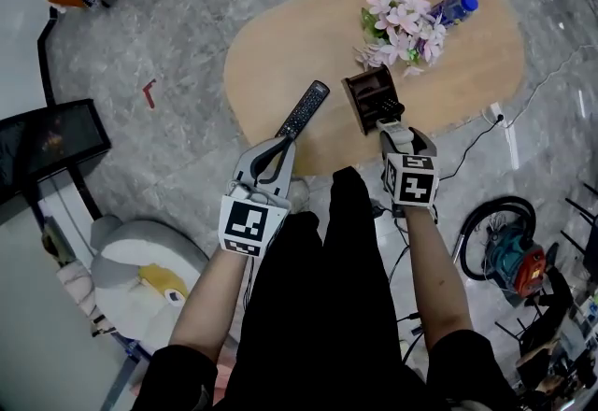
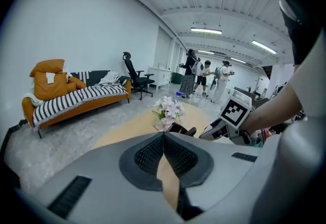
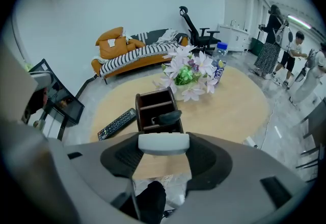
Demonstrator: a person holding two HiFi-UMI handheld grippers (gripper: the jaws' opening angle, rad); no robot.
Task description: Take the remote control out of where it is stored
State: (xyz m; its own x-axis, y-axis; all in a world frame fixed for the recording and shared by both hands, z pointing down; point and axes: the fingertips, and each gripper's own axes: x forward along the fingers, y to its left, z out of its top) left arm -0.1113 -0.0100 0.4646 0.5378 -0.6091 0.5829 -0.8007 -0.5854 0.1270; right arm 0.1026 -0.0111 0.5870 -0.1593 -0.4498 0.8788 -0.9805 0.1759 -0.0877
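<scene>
A dark brown organizer box (image 1: 371,97) (image 3: 155,107) stands on the oval wooden table (image 1: 280,45), with a black object (image 3: 168,116) sticking out of its near compartment. My right gripper (image 1: 392,126) (image 3: 163,142) hovers just in front of the box, shut on the end of a white remote control (image 3: 163,143). A long black remote (image 1: 304,109) (image 3: 117,123) lies flat on the table to the left of the box. My left gripper (image 1: 283,140) (image 2: 163,136) is at that remote's near end, shut with nothing between its jaws.
Pink-white flowers (image 1: 404,26) and a blue-capped bottle (image 1: 455,7) stand behind the box. A striped sofa (image 2: 76,98) and an office chair (image 2: 135,78) are beyond the table. A dark screen (image 1: 51,136) stands at the left, with cables and a round device (image 1: 505,246) on the floor at the right. Several people (image 2: 204,78) stand far back.
</scene>
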